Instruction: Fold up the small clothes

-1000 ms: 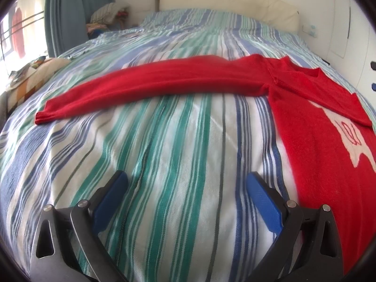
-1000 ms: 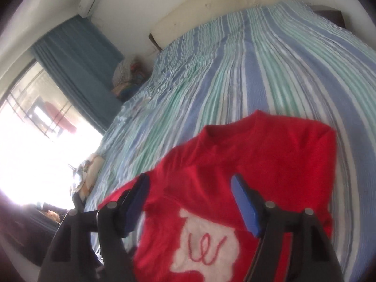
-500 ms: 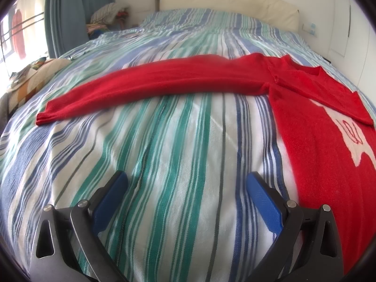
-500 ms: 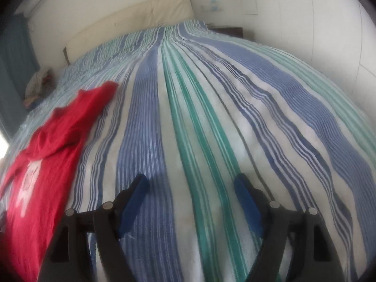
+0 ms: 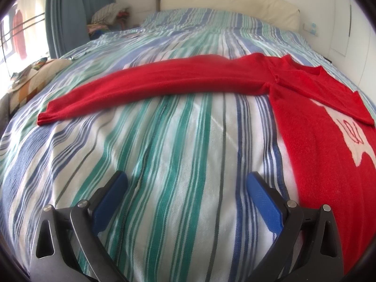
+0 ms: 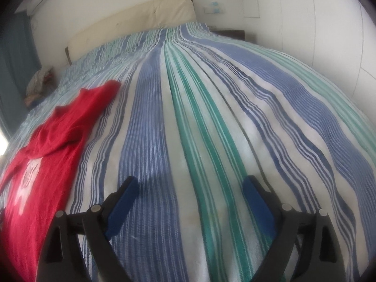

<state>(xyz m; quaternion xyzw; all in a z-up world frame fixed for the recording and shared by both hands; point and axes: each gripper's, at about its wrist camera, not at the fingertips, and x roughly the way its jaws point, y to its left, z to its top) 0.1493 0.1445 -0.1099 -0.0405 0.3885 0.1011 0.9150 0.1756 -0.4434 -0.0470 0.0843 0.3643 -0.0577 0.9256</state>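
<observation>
I've got the red sweater (image 5: 312, 127) flat on the striped bed (image 5: 178, 145), front up, one sleeve (image 5: 150, 82) stretched out sideways, other sleeve looks already folded across the chest. Left hand-held gripper (image 5: 186, 183) released, jaws wide over bare sheet, nothing held. Right hand-held gripper (image 6: 190, 185) same, off to sweater's far side. Step in hand, I reckon: sleeve fold. Next: left goes fwd to the cuff (image 5: 48, 117), pinch, carry it over the body w/o dragging the rest.

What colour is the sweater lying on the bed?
Red, with a whitish motif on the front. The sweater shows best in the left wrist view.
</observation>
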